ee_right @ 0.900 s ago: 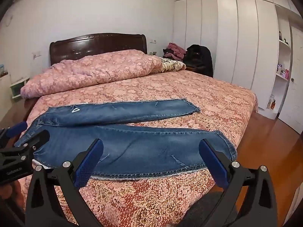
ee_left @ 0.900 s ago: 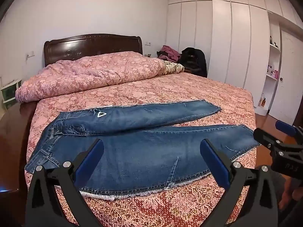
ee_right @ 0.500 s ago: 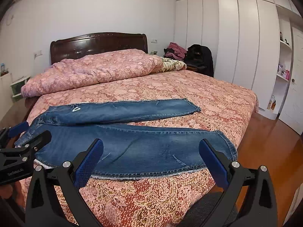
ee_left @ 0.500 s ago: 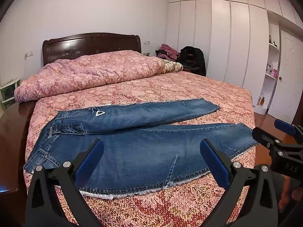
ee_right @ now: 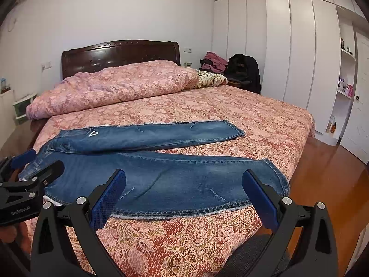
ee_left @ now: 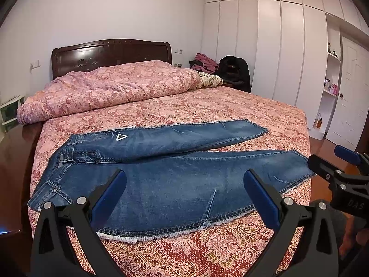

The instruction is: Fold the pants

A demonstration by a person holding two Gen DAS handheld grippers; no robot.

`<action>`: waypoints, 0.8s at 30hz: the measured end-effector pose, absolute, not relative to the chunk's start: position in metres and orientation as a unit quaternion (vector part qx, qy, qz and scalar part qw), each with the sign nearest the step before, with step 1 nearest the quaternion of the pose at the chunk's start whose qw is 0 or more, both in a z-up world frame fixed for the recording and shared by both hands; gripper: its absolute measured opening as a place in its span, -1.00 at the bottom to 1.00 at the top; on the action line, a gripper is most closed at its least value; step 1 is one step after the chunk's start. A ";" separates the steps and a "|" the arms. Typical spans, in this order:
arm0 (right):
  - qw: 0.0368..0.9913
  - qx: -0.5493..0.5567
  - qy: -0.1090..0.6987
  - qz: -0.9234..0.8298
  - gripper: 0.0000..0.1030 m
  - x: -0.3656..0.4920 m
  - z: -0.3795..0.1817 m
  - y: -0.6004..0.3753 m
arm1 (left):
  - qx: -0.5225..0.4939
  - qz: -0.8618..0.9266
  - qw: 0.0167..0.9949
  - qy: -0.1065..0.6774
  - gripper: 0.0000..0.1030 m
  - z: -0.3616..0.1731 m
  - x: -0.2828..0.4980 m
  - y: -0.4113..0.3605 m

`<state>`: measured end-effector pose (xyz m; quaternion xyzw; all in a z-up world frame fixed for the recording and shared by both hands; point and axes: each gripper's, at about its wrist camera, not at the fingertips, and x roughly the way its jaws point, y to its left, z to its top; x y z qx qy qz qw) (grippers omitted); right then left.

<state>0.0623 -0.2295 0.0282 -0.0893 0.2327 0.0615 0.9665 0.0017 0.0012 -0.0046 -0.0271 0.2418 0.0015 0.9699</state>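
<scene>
the left gripper (ee_left: pixel 184 196) hangs nearest, at the foot edge of the bed, its two blue-padded fingers (ee_left: pixel 108 198) spread wide with nothing between them. beside it the right gripper (ee_right: pixel 184 196) is spread just as wide and holds nothing; each one shows at the edge of the other's view, above the bed's near corners.

just past the fingertips lie the jeans (ee_left: pixel 175 184), flat on the pink patterned bedspread (ee_left: pixel 207 249) and running across the bed near its foot. the waistband is at the left, the two legs stretch to the right. the near leg lies along the bed edge with a frayed white hem showing; the far leg angles away from it, so a wedge of bedspread shows between the cuffs. a small white triangle patch (ee_left: pixel 121 137) sits near the waist on the far side.

further back a pink duvet (ee_left: pixel 110 87) is bunched against the dark wooden headboard (ee_left: pixel 110 53). behind the bed's right corner clothes are piled (ee_left: pixel 205 61) beside a black bag (ee_left: pixel 235 71), and white wardrobes (ee_left: pixel 276 50) line the right wall.
</scene>
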 end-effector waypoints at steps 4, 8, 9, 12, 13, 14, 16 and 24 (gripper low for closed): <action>0.966 -0.090 0.233 0.062 0.94 0.062 0.028 -0.229 | -0.026 0.000 0.970 0.243 0.96 -0.005 0.001 0.002; 0.966 -0.090 0.234 0.061 0.94 0.062 0.028 -0.229 | -0.027 0.000 0.970 0.243 0.96 -0.005 0.001 0.002; 0.966 -0.089 0.235 0.061 0.94 0.062 0.028 -0.229 | -0.027 0.000 0.969 0.244 0.96 -0.005 0.001 0.002; 0.966 -0.089 0.235 0.061 0.94 0.062 0.028 -0.229 | -0.025 0.001 0.969 0.246 0.96 -0.006 0.001 0.002; 0.966 -0.089 0.236 0.062 0.94 0.063 0.028 -0.229 | -0.025 0.001 0.969 0.246 0.96 -0.006 0.002 0.002; 0.966 -0.089 0.237 0.061 0.94 0.062 0.028 -0.229 | -0.027 0.000 0.969 0.245 0.96 -0.007 0.002 0.002; 0.965 -0.088 0.238 0.061 0.94 0.063 0.028 -0.229 | -0.030 -0.001 0.969 0.245 0.96 -0.007 0.002 0.002; 0.964 -0.082 0.247 0.059 0.94 0.065 0.026 -0.230 | -0.030 -0.002 0.966 0.256 0.96 -0.012 0.005 0.002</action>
